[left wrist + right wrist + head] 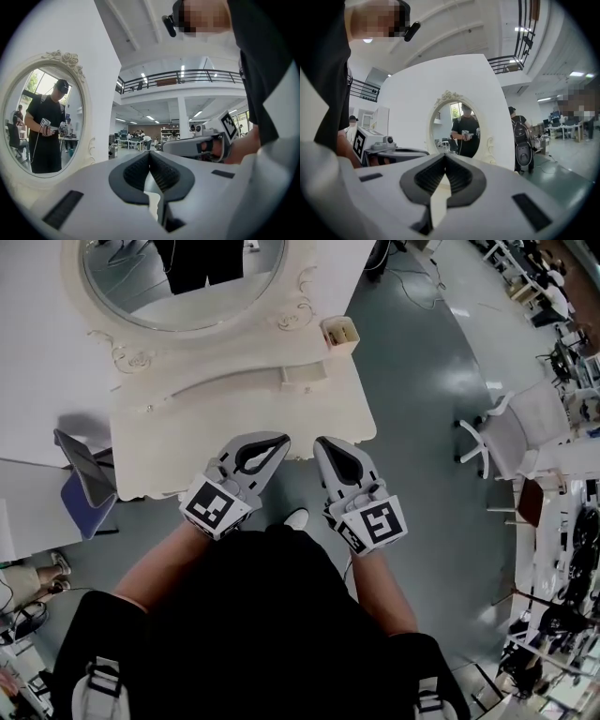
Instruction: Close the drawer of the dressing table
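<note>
Just off the near edge of the dressing table [234,418]: left gripper [279,441] and right gripper [322,442] side by side, near each other but apart, held level, tips aimed at the counter. Left fingers [138,171] shut tight, pads meeting, nothing between. Right fingers [459,178] the same: pressed flat together, empty. From above, both tips overlapping the counter rim; contact not tellable.

Dressing table cream-white, straight ahead, with an oval mirror [183,282] in a carved frame at the far side. Drawer not separable from above; near rim of counter one smooth curve. Small open-topped box [339,332] at far right corner, low block [303,376] just left and nearer; drawer or not, cannot tell.

Left of the table, a blue chair [86,486]. Right, well apart on the grey floor [412,381], a white swivel chair [511,437]. Shoe tip [296,518] low between the grippers.

In left gripper view, mirror at left reflecting a person in black holding grippers, right gripper alongside at right. In right gripper view, mirror dead ahead beyond the fingers, left gripper at left.
</note>
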Demonstrator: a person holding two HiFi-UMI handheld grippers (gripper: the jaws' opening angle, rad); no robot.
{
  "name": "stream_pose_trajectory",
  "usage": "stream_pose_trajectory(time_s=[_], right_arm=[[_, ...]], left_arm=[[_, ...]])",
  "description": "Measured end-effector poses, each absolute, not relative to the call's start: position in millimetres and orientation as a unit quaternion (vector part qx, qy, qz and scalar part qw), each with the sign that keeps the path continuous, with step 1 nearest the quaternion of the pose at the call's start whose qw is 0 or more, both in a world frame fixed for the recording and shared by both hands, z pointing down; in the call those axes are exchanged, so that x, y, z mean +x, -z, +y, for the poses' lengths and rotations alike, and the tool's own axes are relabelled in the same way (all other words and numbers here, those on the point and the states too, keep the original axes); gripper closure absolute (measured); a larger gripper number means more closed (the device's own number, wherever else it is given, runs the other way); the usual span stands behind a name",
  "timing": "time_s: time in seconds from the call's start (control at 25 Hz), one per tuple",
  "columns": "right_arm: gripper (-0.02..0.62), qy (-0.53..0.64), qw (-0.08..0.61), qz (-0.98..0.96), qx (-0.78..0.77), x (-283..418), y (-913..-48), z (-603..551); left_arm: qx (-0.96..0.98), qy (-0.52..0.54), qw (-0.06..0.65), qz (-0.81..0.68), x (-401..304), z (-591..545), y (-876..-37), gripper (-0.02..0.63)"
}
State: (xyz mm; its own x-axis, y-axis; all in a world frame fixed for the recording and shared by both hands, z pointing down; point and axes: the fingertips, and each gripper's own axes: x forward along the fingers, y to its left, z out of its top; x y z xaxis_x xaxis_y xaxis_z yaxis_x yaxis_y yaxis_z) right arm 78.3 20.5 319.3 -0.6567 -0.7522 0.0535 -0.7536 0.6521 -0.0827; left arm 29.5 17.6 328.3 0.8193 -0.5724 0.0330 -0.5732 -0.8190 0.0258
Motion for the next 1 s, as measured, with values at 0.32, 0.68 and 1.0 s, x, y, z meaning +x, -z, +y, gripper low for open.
stream_pose_trajectory(time_s=[0.32, 0.68, 1.0], right_arm=[[0.592, -0.053, 0.013, -0.922, 0.383, 118.8, -327.7, -2.4], [0.592, -0.064, 0.017, -0.927, 0.369, 126.0, -343.6, -46.6], [0.592, -0.069, 0.052, -0.921, 0.38, 120.6, -372.4, -98.7]], left_arm=[[0.946, -0.013, 0.015, -0.325, 74.4, 3.6, -328.0, 0.611], [0.935, -0.022, 0.013, -0.354, 79.9, -45.0, -333.5, 0.611], [0.937, -0.014, 0.012, -0.348, 75.5, -97.4, -352.1, 0.612]])
